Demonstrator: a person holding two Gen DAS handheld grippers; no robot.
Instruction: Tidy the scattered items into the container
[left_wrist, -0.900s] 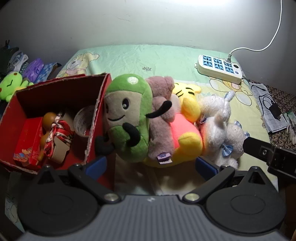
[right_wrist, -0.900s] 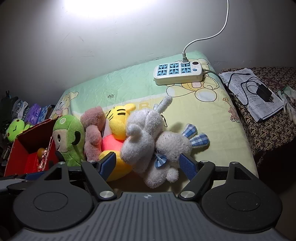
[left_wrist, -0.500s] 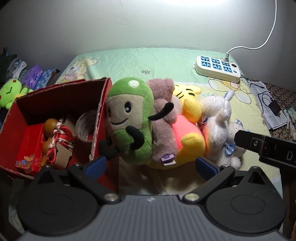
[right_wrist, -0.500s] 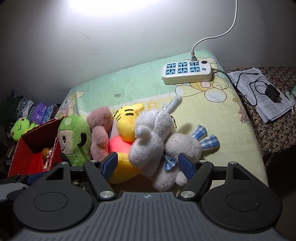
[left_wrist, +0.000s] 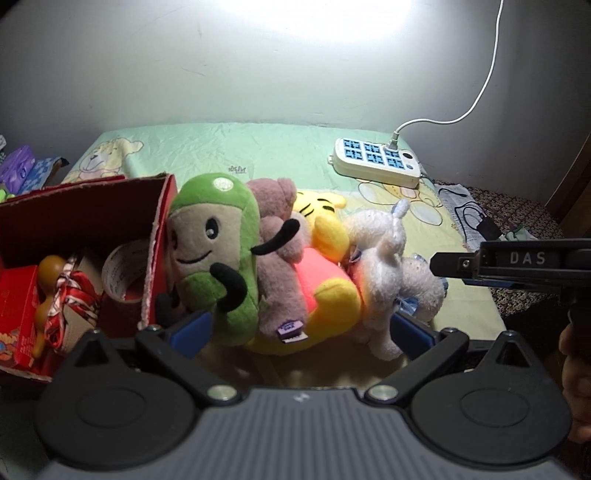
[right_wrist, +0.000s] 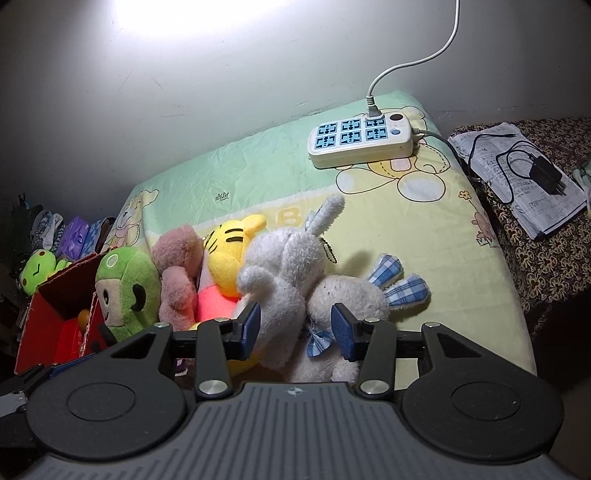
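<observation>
Several plush toys lie in a row on the bed: a green one (left_wrist: 214, 254), a pink-brown bear (left_wrist: 280, 258), a yellow tiger (left_wrist: 325, 280) and a white rabbit (left_wrist: 384, 273). A red cardboard box (left_wrist: 74, 214) stands to their left, holding small items. My left gripper (left_wrist: 299, 332) is open in front of the toys, holding nothing. My right gripper (right_wrist: 295, 328) has closed in on the white rabbit (right_wrist: 291, 280), with its pads against the rabbit's body. The right gripper also shows at the right edge of the left wrist view (left_wrist: 517, 266).
A white power strip (right_wrist: 360, 142) with its cable lies at the far side of the bed. Papers and a black charger (right_wrist: 532, 170) lie on the patterned surface to the right. A small green plush (right_wrist: 37, 269) and cloth items sit left of the box.
My right gripper has moved forward and its jaws have narrowed onto the white rabbit. My left gripper has shifted slightly right and stays open.
</observation>
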